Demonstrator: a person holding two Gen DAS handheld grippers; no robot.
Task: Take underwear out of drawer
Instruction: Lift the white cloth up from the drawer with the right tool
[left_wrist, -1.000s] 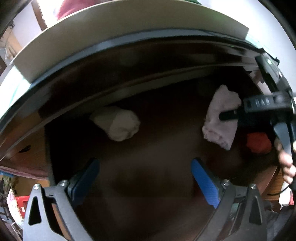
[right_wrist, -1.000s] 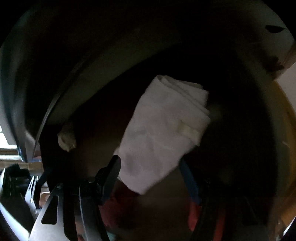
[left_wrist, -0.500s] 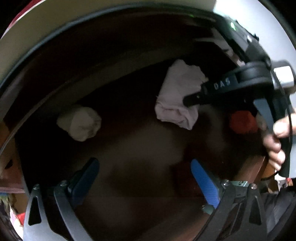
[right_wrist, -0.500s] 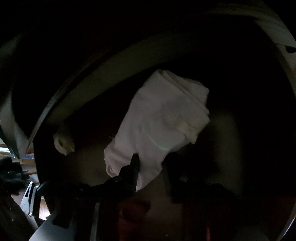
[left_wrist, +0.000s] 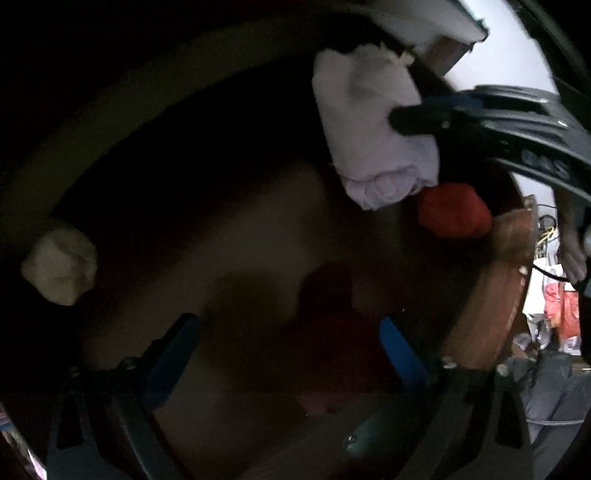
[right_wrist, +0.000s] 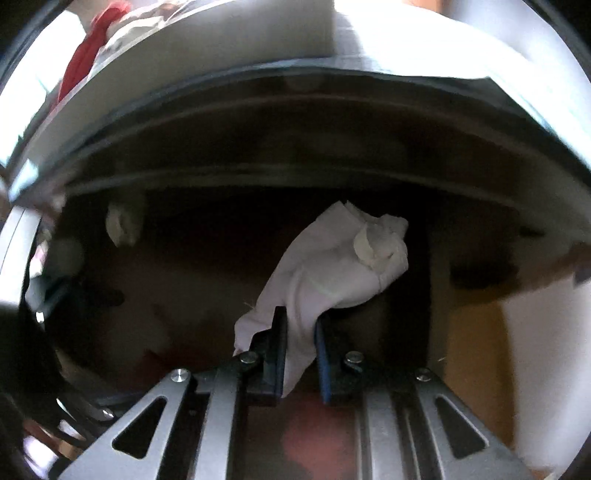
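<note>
Above the drawer (right_wrist: 476, 325) floor hangs the white underwear (right_wrist: 332, 269), crumpled and folded, with a cream tag at its top. It's clamped between the right gripper (right_wrist: 300, 354) pads, freshly closed on its lower corner. Left gripper (left_wrist: 291, 354) gapes wide over bare floor. A cream bundle (left_wrist: 59, 266) sits against the drawer's wall, a red bundle (left_wrist: 454, 210) beneath the underwear.

Right hand-held gripper (left_wrist: 397, 120) pinches white underwear (left_wrist: 373, 136) above drawer (left_wrist: 476, 314)

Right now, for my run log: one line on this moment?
right gripper: shut on white underwear | left gripper: open, empty | red item: in drawer
</note>
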